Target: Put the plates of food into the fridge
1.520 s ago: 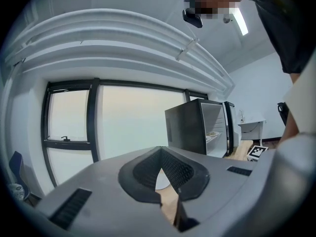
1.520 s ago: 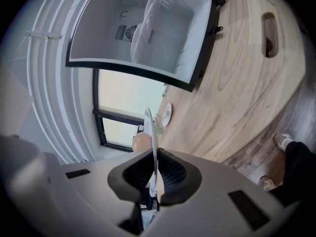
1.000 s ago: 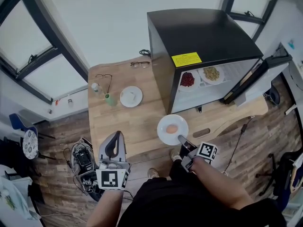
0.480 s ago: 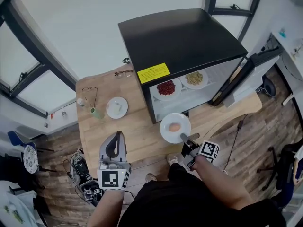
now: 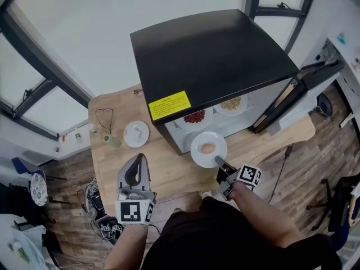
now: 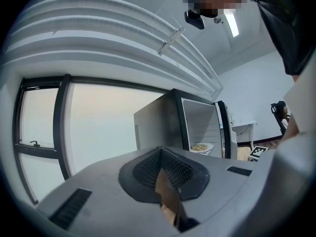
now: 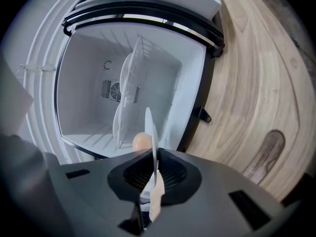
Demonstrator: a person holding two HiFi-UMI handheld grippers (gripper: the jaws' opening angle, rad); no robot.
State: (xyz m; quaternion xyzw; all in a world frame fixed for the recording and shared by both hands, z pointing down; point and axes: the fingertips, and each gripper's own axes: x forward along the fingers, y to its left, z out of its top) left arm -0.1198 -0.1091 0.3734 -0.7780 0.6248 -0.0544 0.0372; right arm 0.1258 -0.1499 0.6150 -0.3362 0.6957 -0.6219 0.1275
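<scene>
My right gripper (image 5: 220,163) is shut on the near rim of a white plate (image 5: 208,149) that carries an egg (image 5: 207,148). The plate hangs level just in front of the open black fridge (image 5: 208,55). In the right gripper view the plate (image 7: 149,127) shows edge-on between the pads, with the egg (image 7: 141,141) beside it and the white fridge interior (image 7: 89,83) straight behind. On the fridge shelf sit a plate of red food (image 5: 194,117) and a plate of yellow food (image 5: 230,103). My left gripper (image 5: 135,176) is shut and empty over the table's near edge.
The fridge door (image 5: 292,94) stands open to the right. On the wooden table (image 5: 163,167) to the left are a small white plate (image 5: 136,134), a green bottle (image 5: 111,141) and glasses (image 5: 104,117). A dark oval inlay (image 7: 264,157) marks the tabletop.
The right gripper has carried the plate with the egg forward, from over the table to the fridge's opening. The left gripper has stayed where it was.
</scene>
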